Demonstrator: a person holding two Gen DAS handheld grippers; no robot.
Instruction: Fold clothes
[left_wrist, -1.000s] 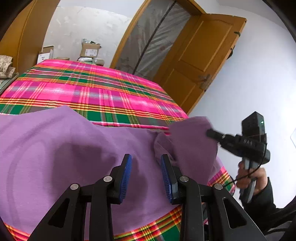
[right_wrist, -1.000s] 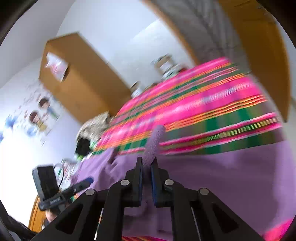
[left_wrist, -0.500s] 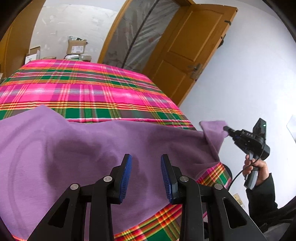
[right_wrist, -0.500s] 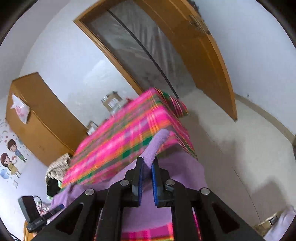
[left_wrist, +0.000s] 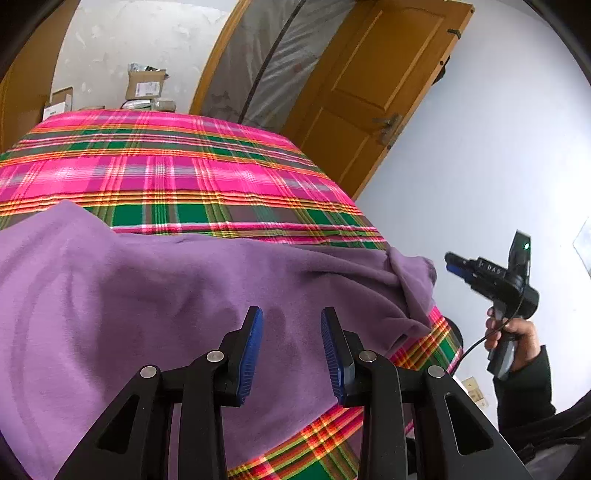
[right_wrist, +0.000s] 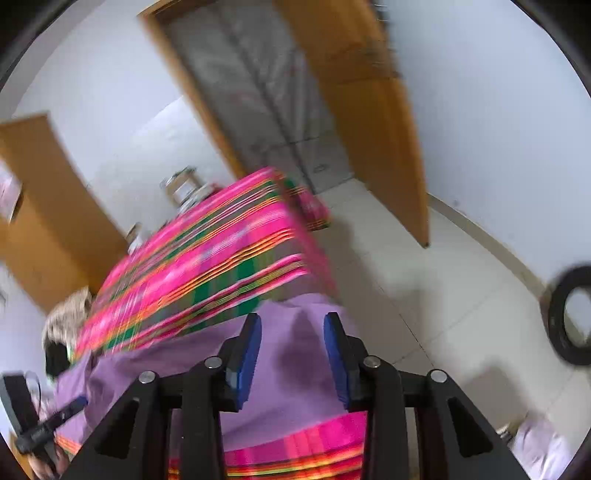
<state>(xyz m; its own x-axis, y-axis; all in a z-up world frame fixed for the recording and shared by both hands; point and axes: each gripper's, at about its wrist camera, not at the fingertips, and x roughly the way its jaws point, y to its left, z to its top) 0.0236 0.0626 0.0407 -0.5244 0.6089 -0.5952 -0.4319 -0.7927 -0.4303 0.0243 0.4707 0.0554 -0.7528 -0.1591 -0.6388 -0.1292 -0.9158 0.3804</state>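
Left claw (left_wrist: 291, 343) is angled downward with its 2 blue pads (left_wrist: 251, 350) parted, nothing pinched between them. Right claw (right_wrist: 291, 350) has just been opening, jaws now apart and gripping nothing. Off to the side the right hand (left_wrist: 511, 341) grips its handle, dark sleeve (left_wrist: 524, 391) at the wrist.

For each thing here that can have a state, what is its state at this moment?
Left tongs: open, empty, over the garment.
Right tongs: just opened, nothing between the pads; seen in the left view beside the table, clear of the cloth.
Purple garment: spread flat on the plaid cloth, right corner bunched at the table edge, not gripped.
Door: open.
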